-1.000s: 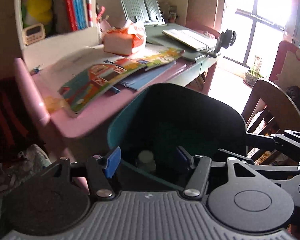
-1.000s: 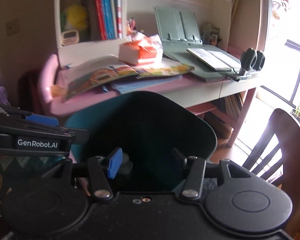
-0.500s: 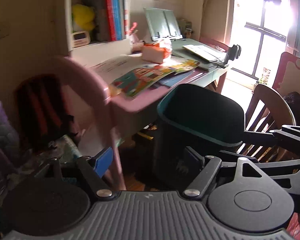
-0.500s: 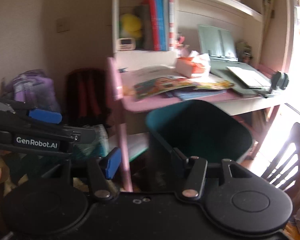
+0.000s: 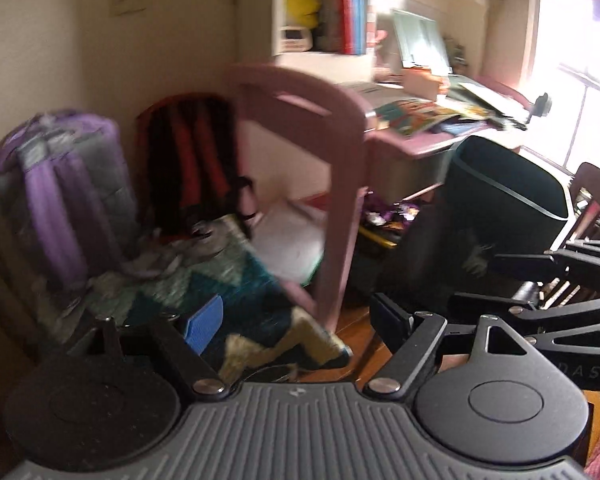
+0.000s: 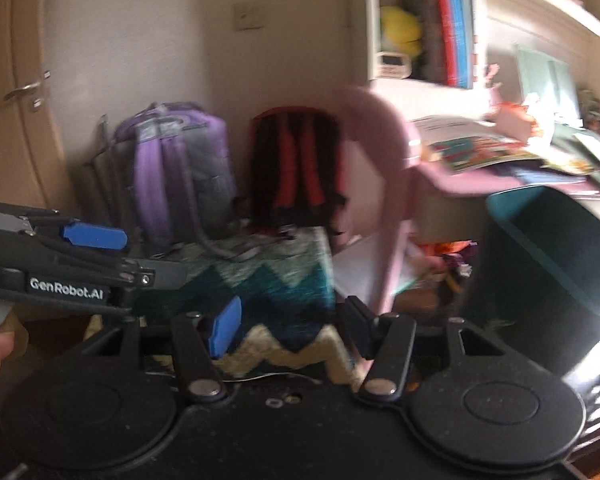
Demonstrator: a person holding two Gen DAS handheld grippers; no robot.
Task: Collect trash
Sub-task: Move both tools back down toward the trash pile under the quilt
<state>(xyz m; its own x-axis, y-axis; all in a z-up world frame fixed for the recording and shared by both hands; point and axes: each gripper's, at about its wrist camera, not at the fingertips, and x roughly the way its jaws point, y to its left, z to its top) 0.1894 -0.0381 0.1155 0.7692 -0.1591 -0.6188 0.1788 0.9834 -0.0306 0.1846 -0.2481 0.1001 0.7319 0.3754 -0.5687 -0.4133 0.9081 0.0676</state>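
Left tool [image 5: 296,320]: jaws opening, nothing between them. Right tool [image 6: 288,328]: jaws apart, empty. Both aimed at zigzag blanket [image 6: 276,284] by backpacks, away from bin.

Teal bin [image 5: 512,192] stands beside pink surface [image 5: 400,144]; contents hidden from here.

Small wrappers or scraps [image 5: 384,216] on floor under surface, too blurred to identify. Judgement: collecting unfinished; next pickup not yet begun.

Ahead of the left gripper [image 5: 296,320], whose jaws are opening with nothing between them, a zigzag blanket [image 5: 228,280] fills the low ground. The pink chair [image 5: 340,168] stands just beyond, with open floor under its seat. To the right the dark bin [image 5: 500,200] blocks the way beside the desk [image 5: 416,148]. Two backpacks [image 6: 180,168] line the wall to the left.
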